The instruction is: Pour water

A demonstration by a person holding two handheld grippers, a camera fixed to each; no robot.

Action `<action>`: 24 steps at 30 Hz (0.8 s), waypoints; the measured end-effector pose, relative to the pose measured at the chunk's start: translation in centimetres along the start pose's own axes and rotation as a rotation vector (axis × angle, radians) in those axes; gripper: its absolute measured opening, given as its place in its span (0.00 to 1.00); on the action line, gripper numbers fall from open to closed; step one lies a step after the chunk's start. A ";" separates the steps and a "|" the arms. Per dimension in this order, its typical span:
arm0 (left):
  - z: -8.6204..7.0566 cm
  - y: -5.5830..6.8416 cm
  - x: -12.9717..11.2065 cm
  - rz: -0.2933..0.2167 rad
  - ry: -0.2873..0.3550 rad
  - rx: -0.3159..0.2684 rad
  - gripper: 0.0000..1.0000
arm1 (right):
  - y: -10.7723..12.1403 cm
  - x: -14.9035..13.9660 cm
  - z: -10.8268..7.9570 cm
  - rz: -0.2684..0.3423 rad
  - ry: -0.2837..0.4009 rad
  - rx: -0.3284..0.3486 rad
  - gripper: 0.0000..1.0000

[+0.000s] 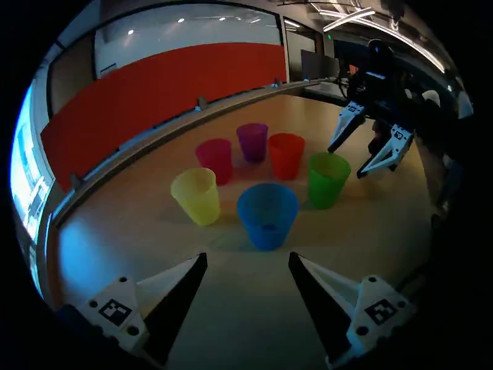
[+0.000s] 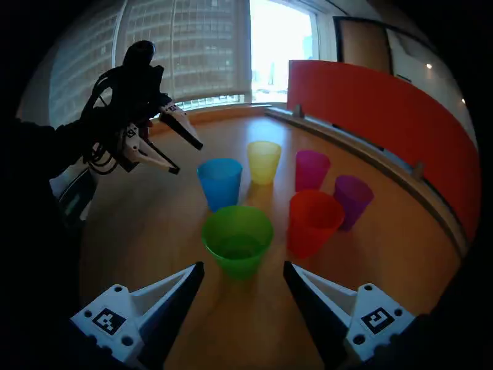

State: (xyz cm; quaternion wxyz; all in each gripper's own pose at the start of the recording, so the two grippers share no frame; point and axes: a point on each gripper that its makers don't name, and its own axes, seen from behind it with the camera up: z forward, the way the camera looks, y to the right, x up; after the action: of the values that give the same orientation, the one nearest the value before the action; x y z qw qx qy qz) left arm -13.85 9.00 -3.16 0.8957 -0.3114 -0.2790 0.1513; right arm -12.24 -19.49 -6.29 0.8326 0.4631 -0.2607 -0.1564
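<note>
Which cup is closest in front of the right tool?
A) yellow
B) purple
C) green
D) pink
C: in the right gripper view, the green cup stands just ahead of the spread tips of the right tool.

A blue cup [image 1: 267, 216], yellow cup [image 1: 197, 196], pink cup [image 1: 215, 159], purple cup [image 1: 252, 140], red cup [image 1: 286, 154] and green cup [image 1: 326, 179] sat on a tan table [image 1: 246, 320] — a red wall panel [image 1: 160, 86] behind — while the left gripper [image 1: 246, 253] and right gripper [image 2: 243, 264] were white with black-and-white markers.
</note>
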 end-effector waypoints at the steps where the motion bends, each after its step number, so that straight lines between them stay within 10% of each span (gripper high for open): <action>1: -0.2 -0.1 0.0 -0.005 0.008 0.013 0.99 | 0.1 0.0 -0.4 0.003 0.008 -0.011 1.00; 24: -8.2 -2.8 4.4 -0.151 0.364 0.341 0.98 | 5.5 3.1 -12.1 0.162 0.292 -0.444 1.00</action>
State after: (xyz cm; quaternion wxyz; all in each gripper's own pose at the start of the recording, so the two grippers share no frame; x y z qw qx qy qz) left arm -5.18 4.97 -4.84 0.9795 -0.1564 -0.1060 0.0701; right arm -2.62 -9.82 -6.03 0.9523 0.2643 -0.1336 -0.0742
